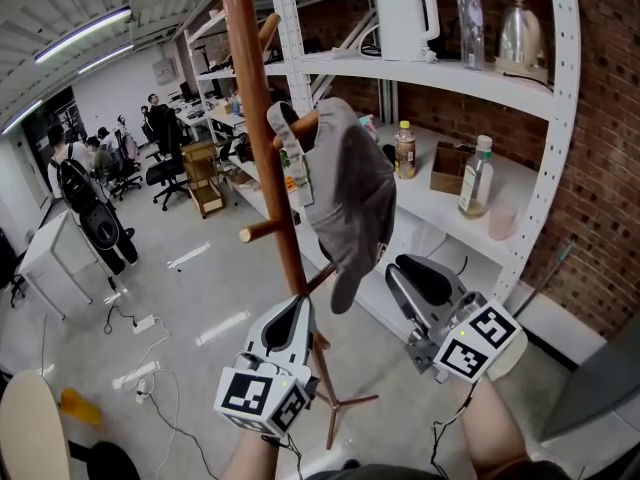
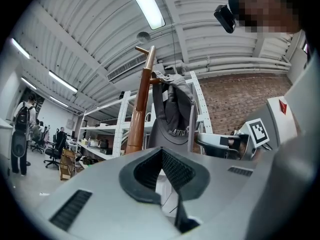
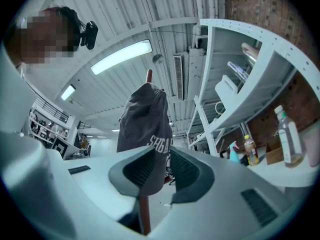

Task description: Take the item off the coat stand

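A grey cap (image 1: pixel 350 183) hangs from a peg of the brown wooden coat stand (image 1: pixel 262 118), its brim pointing down. My right gripper (image 1: pixel 395 271) sits just right of the brim. In the right gripper view the jaws (image 3: pixel 162 156) stand open, and the cap (image 3: pixel 142 129) hangs down between them, against the left pad and with a gap to the right one. Lower down, my left gripper (image 1: pixel 300 303) sits beside the pole with its tips together and nothing held. In the left gripper view its gripper (image 2: pixel 161 151) points up at the cap (image 2: pixel 172 111) and the pole (image 2: pixel 140 109).
White shelving (image 1: pixel 470 73) stands behind the stand against a brick wall, with a kettle (image 1: pixel 405 18), bottles (image 1: pixel 476 178) and a box on it. The stand's feet (image 1: pixel 340 403) spread on the floor below. Office chairs, desks and people are at the far left, and cables (image 1: pixel 140 373) lie on the floor.
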Motion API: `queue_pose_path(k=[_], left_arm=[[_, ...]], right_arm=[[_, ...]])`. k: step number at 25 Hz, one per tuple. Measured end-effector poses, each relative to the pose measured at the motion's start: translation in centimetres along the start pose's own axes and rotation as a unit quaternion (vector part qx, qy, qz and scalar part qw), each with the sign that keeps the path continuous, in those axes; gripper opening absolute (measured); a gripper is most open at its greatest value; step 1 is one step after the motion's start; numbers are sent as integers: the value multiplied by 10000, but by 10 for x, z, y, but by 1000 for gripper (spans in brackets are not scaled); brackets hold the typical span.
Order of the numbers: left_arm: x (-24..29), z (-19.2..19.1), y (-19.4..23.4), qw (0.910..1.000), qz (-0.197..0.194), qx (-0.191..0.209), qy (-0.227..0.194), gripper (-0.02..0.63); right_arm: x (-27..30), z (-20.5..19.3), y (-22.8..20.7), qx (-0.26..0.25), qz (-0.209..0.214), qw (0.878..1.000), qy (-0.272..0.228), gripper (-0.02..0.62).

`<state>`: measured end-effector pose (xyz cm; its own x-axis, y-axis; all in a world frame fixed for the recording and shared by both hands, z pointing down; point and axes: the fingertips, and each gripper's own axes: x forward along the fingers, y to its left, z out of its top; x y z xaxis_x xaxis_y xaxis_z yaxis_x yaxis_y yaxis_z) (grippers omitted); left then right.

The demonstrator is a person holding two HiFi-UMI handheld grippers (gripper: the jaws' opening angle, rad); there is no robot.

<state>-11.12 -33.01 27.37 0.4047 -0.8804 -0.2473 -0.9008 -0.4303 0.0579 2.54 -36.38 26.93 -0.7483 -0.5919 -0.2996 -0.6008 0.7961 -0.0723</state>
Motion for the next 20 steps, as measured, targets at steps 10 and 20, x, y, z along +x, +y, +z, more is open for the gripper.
queue_pose_path(k=[10, 20], left_arm=[[1, -3, 2, 9999, -136, -24, -25, 6], [2, -3, 10, 9998, -159, -99, -56, 6]], right_arm=[[23, 12, 4, -102, 267, 9994, 178, 155], [19, 39, -12, 251, 353, 9986, -309, 155]])
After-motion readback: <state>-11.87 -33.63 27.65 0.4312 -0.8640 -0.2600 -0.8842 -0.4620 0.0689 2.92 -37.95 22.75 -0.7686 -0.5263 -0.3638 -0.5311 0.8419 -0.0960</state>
